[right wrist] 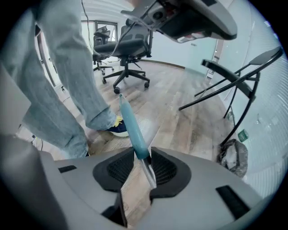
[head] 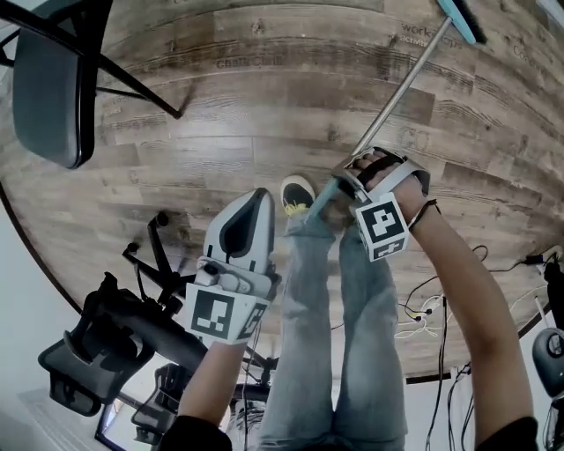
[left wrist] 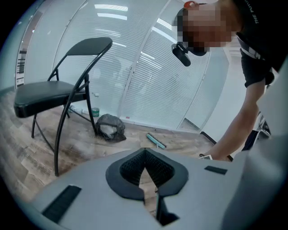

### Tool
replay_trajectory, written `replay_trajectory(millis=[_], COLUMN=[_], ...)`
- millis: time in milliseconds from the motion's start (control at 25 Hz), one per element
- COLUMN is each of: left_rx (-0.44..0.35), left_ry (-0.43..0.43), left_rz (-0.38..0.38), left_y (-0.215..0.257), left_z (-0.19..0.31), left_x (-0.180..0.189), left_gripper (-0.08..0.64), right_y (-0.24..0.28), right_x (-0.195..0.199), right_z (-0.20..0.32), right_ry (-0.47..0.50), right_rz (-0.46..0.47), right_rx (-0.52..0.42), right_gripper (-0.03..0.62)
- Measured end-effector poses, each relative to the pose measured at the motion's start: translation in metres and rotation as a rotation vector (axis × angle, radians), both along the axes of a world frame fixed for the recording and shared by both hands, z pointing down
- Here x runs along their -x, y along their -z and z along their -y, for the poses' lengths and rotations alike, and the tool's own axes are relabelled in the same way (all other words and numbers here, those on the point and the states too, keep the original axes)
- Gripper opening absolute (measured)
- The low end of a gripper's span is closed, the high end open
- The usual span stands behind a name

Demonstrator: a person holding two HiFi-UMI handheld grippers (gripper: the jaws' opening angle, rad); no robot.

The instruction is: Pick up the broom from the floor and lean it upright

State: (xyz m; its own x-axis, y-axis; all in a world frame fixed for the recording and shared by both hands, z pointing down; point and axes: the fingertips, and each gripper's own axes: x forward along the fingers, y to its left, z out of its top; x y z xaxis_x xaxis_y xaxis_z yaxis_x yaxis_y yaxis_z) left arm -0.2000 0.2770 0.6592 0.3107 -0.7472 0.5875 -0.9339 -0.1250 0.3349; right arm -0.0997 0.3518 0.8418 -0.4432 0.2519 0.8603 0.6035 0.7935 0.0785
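Observation:
The broom lies slanted over the wooden floor, its teal head (head: 460,18) at the far right and its metal pole (head: 397,88) running down to my right gripper (head: 348,189). That gripper is shut on the pole just below the teal grip (right wrist: 130,123), which sticks out past the jaws of my right gripper (right wrist: 142,150), above the floor. My left gripper (head: 251,207) hangs shut and empty to the left, clear of the broom. In the left gripper view, beyond the closed tips of my left gripper (left wrist: 145,152), the broom head (left wrist: 155,140) rests on the floor.
A black folding chair (head: 53,88) stands at the far left, and a crumpled grey bag (left wrist: 110,128) lies near it by the blinds. Office chairs (head: 115,343) crowd the near left. Cables (head: 432,308) trail at the right. The person's jeans and shoe (head: 298,189) are between the grippers.

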Motion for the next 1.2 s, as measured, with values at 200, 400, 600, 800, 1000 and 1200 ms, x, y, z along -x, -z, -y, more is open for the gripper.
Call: replay_trajectory(millis=[200,400,600,800,1000,1200], left_rx=[-0.061,-0.136,-0.198,-0.252,-0.283,-0.333], left_ry=[0.000,0.017,-0.011,-0.056,-0.122,-0.177], left_rz=[0.018,0.042,0.075,0.080,0.066,0.043], left_y=[0.085,0.161,0.226,0.272,0.306,0.328], left_z=[0.034,0.082,0.119,0.148,0.167,0.189], left_x=[0.009,0.020,-0.002,-0.045,-0.109,-0.167], left_gripper=[0.014,0.014,0.014,0.015,0.014,0.015], right_y=[0.107,0.201,0.296,0.370,0.427,0.462], right_x=[0.015,0.023,0.003,-0.049,-0.119,-0.178], right_z=[0.051,0.126,0.195,0.257,0.300,0.330], right_ry=[-0.128,-0.325,-0.582,-0.844,-1.098,-1.284], right_rz=[0.079,0.162,0.308,0.453,0.578,0.665], right_rx=[0.019,0.002,-0.011,-0.023,0.004,0.015], right_gripper=[0.124,0.120,0.110,0.106,0.103,0.098])
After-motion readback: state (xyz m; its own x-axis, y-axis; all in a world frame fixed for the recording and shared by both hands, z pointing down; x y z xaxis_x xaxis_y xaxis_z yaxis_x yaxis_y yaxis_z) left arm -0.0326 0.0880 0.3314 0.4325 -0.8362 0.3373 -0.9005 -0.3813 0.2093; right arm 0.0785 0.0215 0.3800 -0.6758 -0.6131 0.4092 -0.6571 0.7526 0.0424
